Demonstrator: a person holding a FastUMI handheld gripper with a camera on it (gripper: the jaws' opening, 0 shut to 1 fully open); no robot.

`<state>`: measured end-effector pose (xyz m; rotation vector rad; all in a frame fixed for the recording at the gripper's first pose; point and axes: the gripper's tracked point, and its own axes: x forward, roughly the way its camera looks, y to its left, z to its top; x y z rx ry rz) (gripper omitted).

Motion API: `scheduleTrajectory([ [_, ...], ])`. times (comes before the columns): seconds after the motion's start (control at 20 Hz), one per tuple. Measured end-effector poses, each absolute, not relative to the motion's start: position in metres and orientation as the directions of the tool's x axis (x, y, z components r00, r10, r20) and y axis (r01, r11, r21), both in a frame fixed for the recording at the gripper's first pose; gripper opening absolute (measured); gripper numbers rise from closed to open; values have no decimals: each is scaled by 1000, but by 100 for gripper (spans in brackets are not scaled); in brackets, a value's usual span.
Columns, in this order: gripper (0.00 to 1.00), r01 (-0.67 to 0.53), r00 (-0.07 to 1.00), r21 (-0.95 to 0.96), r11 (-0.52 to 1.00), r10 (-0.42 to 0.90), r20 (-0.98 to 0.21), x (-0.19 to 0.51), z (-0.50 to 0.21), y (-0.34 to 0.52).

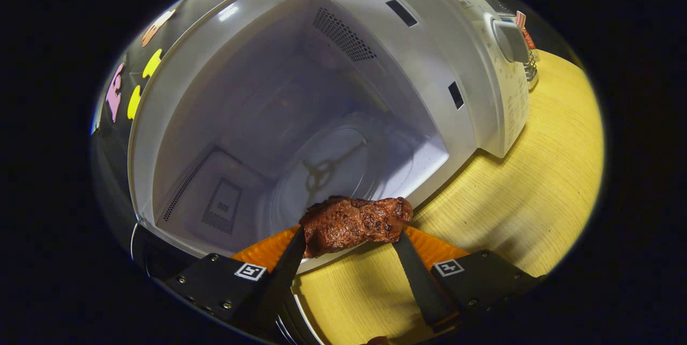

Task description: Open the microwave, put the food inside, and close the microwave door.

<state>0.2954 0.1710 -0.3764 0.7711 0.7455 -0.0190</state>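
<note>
The fingers (pixel 351 240) pinch a browned piece of meat (pixel 354 224) between their tips. Just beyond them gapes the open white microwave (pixel 472 82), its glass turntable (pixel 333 173) bare. Panel print beside the dial (pixel 512 39) is too small to read. Wooden worktop (pixel 536 189) lies beneath.

A pale wooden table (pixel 536 184) with a fine lengthwise grain carries a white microwave (pixel 483 66), its door swung open and its cavity facing the camera. The oven's front corner rests on the wood near the table's middle. Behind the microwave, at the table's far edge, stands a small wire rack (pixel 531 68).
</note>
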Motion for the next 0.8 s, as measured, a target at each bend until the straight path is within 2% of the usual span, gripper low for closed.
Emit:
scheduleTrajectory([
  [0.25,97,264,738,662,702,294,-607,295,-370,178],
  [0.45,97,176,779,702,690,338,-528,306,-339,186],
  [0.7,97,147,812,701,698,319,-488,330,-340,184],
  [0.8,97,170,831,597,784,211,-514,333,-343,160],
])
